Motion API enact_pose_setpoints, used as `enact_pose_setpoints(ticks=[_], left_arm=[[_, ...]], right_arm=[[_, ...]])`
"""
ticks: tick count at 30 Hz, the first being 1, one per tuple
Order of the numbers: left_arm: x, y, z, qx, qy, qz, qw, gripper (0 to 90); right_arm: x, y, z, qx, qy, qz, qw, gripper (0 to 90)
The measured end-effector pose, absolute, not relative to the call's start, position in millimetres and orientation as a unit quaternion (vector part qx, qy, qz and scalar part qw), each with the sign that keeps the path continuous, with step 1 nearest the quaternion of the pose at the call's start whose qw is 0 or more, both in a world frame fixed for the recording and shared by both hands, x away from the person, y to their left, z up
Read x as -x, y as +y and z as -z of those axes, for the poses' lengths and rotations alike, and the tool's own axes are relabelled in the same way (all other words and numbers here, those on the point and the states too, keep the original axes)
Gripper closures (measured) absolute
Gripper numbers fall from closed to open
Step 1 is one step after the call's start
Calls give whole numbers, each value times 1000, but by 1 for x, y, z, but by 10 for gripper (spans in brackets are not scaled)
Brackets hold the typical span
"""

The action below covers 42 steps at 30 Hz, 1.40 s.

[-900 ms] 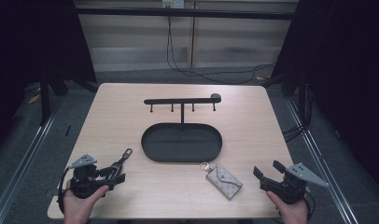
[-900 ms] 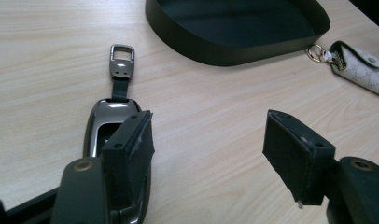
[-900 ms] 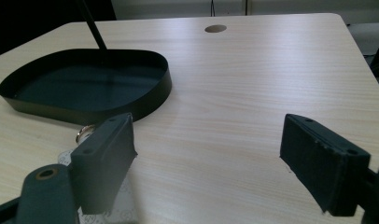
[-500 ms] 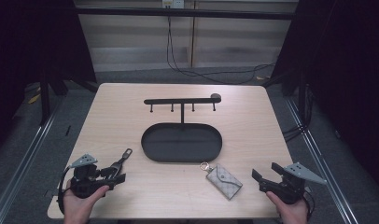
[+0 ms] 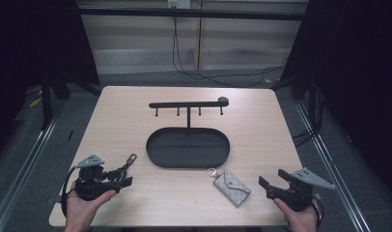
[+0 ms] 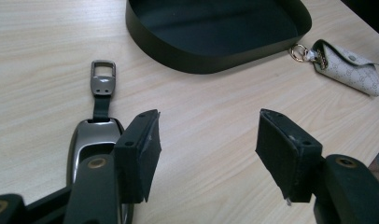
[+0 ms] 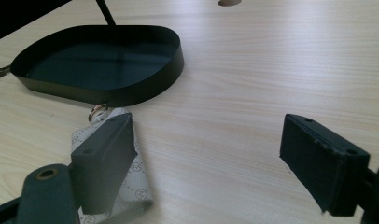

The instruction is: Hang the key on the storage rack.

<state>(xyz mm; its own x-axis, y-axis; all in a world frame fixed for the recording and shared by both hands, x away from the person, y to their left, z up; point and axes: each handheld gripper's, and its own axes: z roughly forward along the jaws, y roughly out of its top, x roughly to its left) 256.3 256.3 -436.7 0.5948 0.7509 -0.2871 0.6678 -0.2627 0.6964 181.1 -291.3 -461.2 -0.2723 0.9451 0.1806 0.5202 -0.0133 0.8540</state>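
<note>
Near the table's (image 5: 136, 111) front edge, both grippers sit with jaws spread, holding nothing. Left gripper (image 5: 125, 177) is just beside the key fob (image 6: 96, 135) at the front-left corner, right gripper (image 5: 271, 180) by the pouch (image 5: 231, 187), probably lined up so each can grab its own item for the tray (image 5: 158, 157).

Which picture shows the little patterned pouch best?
The high view: the whole pouch lies in plain sight by the tray. The left gripper view catches it far off at the edge; in the right gripper view a jaw covers part.
</note>
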Motion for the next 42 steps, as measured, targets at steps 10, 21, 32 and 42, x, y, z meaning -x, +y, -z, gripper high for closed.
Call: enact_pose_setpoints(ticks=[10, 21, 32, 42], left_arm=[[-269, 256, 425, -799, 448, -51, 398, 466], [-289, 247, 416, -821, 442, -55, 357, 473], [-314, 242, 413, -835, 440, -53, 325, 533], [-331, 238, 401, -841, 446, -31, 303, 547]], right_arm=[[-184, -290, 463, -555, 668, -448, 215, 168], [-184, -289, 463, -549, 673, -447, 212, 183], [-184, -288, 463, -552, 677, -438, 214, 182], [-185, -288, 463, -551, 681, -431, 216, 181]])
